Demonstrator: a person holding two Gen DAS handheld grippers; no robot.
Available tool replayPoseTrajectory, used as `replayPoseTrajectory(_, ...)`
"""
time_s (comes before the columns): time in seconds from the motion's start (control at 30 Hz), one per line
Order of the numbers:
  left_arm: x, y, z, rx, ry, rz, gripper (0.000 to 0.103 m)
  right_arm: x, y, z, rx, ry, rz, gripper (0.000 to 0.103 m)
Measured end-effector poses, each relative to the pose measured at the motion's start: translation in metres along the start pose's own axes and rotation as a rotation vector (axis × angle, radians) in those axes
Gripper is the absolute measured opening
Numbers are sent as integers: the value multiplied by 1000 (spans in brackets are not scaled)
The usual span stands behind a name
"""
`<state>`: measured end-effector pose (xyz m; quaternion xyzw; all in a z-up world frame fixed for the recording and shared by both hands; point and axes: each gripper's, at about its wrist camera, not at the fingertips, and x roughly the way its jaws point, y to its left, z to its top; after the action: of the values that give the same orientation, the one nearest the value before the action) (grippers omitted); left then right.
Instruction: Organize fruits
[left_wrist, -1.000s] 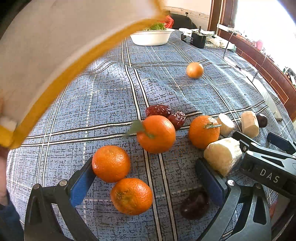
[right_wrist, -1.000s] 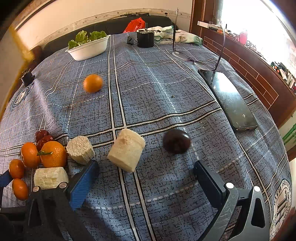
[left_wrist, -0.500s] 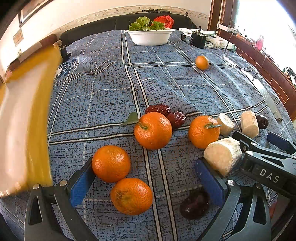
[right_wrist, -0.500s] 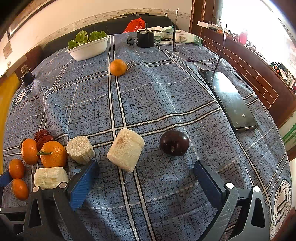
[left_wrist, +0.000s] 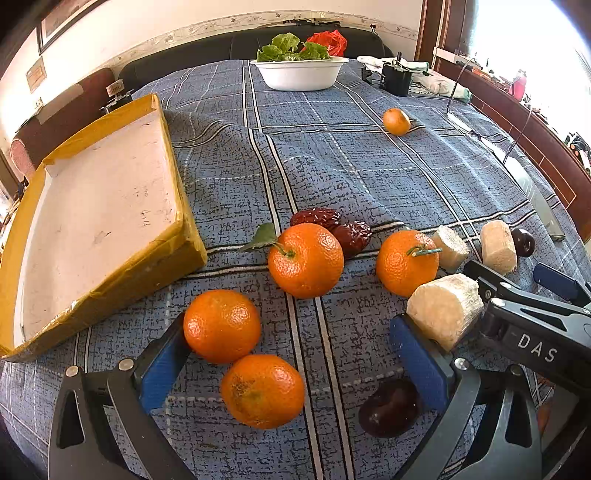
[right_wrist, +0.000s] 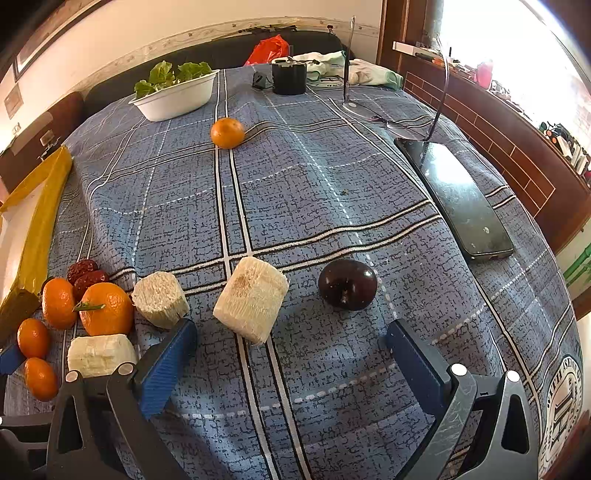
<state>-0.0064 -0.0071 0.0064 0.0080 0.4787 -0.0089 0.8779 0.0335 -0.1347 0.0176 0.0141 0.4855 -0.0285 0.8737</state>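
Now the yellow-edged tray (left_wrist: 99, 225) is lying flat on the blue plaid cloth (left_wrist: 332, 173) at the left of the fruit, where half a second ago it was still swinging through the air as a blur. The stray orange (left_wrist: 396, 121) that was rolling toward the far end is sitting near the white bowl of greens (left_wrist: 301, 75), well apart from the rest. That likely means the container is in place and sorting can begin, with nothing in the tray yet.

The left gripper (left_wrist: 291, 362) is hovering with its jaws spread wide and gripping nothing; two oranges (left_wrist: 221, 325) are lying between and just ahead of its blue pads, and a dark plum (left_wrist: 388, 413) is sitting by the right pad. A leafy orange (left_wrist: 306, 260), red dates (left_wrist: 332, 225) and pale cane pieces (left_wrist: 445, 317) are clustered beyond. The right gripper (right_wrist: 291, 362) is likewise gaping and empty, facing a cane chunk (right_wrist: 251, 299) and another plum (right_wrist: 348, 284). The far orange will probably need a longer reach.
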Motion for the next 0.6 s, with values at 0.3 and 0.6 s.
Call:
replayPoseTrajectory(0.3,0,0,0,-1,0,0,103,-1,-5,2,-89,41,67,103)
replayPoseTrajectory(0.6,0,2,-1,-1,0,0,103,-14,-22,-11,-148,30,224,103)
